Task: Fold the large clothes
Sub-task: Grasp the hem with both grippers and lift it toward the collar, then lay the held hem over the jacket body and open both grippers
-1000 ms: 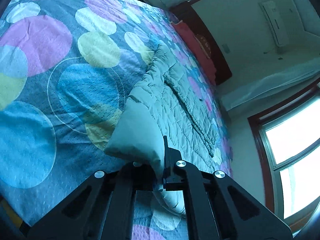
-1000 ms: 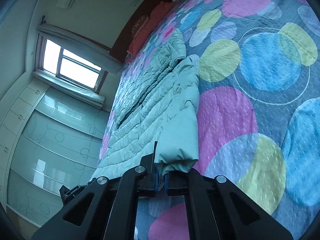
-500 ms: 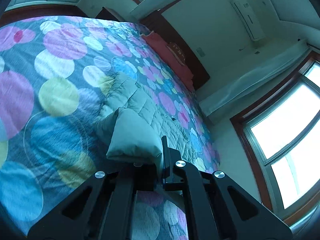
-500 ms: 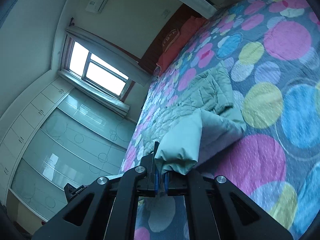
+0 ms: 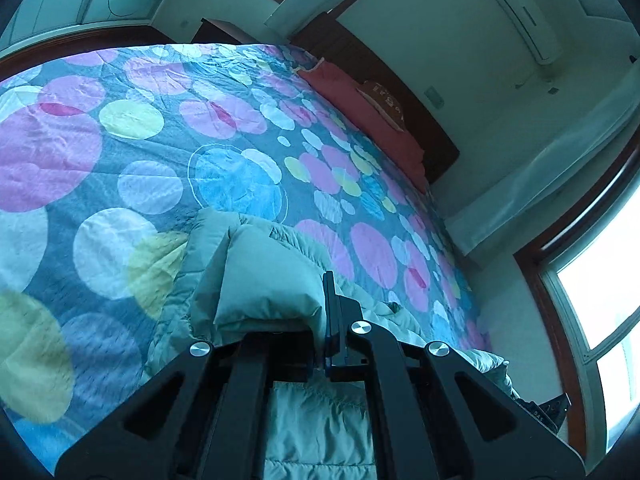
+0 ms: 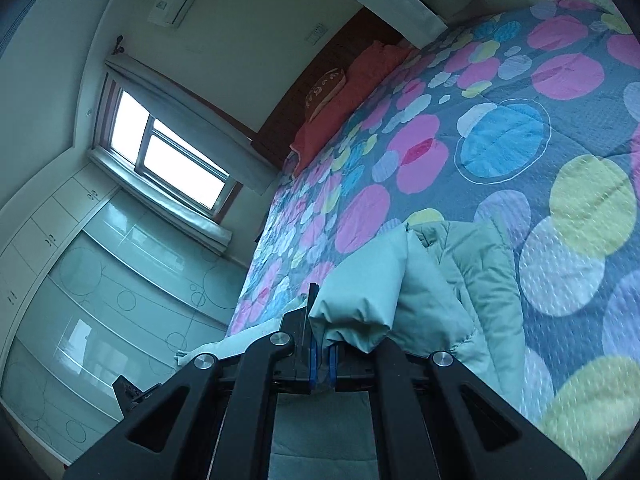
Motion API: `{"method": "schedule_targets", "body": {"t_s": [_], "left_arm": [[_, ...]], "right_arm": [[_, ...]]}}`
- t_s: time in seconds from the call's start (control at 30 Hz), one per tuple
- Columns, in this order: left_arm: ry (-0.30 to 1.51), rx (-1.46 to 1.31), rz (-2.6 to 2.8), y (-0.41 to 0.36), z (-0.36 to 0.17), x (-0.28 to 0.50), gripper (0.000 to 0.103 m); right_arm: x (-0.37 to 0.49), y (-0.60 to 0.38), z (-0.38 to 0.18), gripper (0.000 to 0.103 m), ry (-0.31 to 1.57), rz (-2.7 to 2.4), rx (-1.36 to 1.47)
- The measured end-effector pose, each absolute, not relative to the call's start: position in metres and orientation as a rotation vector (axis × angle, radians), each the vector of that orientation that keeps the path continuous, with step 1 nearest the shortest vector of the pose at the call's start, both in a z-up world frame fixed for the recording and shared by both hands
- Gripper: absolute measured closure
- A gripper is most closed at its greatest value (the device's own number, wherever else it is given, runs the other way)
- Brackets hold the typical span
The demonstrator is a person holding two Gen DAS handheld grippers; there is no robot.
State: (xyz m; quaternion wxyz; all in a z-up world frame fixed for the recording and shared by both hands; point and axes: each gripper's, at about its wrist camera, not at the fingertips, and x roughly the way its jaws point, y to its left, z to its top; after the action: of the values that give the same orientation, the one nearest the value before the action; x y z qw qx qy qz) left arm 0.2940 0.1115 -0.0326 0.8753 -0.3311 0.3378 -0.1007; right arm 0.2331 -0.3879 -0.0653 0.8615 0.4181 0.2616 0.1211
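1. A pale green padded jacket (image 5: 264,280) lies on the bed, at the edge nearest the cameras, far from the red pillow (image 5: 360,120) at the headboard end.
2. The left gripper (image 5: 326,344) is clenched on one end of the jacket, the cloth bulging over its jaws; the right gripper (image 6: 320,354) is clamped on the other end in the same way.
3. The held edge rides above the rest of the jacket, doubled over the layer beneath, so a first fold looks under way, not finished.
4. Left to do, by the look of it: lay the lifted edge down, square it, let go, then fold again.
5. The spotted quilt (image 6: 500,140) beyond the jacket, toward the pillow, is bare; past the pillow stand the headboard (image 6: 320,64) and a wall air conditioner (image 5: 524,16).
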Motion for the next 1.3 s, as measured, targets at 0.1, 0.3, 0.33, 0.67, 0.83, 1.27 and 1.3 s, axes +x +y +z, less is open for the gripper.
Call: {"method": "schedule_targets", "body": {"t_s": [0.1,0.3,0.33,0.67,0.83,1.27,1.3], "left_arm": [[0.733,-0.663,-0.193,0.104,-0.048,0.333,0.101],[0.806,-0.617,-0.141,0.093,-0.088,0.392,0.101],[0.820,-0.608,-0.134,0.091,-0.094,0.400,0.101],[0.846,-0.564,-0.147,0.082,-0.104,0.432,0.072],[0.779,-0.537,-0.109,0.086,-0.077,0.421,0.041],[0.881,-0.172,-0.055,0.030,-0.094,0.413,0.041],[0.884,-0.154,-0.046,0.027,-0.098,0.417,0.041]], "right_arm": [[0.272,-0.393,-0.083,0.100,0.588,0.225,0.895],[0.333,-0.399,-0.118,0.100,0.676,0.163,0.880],[0.339,-0.399,-0.124,0.100,0.690,0.150,0.877],[0.359,-0.401,-0.140,0.075,0.731,0.116,0.838],[0.347,-0.401,-0.118,0.048,0.670,0.079,0.781],[0.373,-0.297,-0.104,0.048,0.845,0.076,0.355],[0.378,-0.289,-0.106,0.048,0.856,0.072,0.312]]}}
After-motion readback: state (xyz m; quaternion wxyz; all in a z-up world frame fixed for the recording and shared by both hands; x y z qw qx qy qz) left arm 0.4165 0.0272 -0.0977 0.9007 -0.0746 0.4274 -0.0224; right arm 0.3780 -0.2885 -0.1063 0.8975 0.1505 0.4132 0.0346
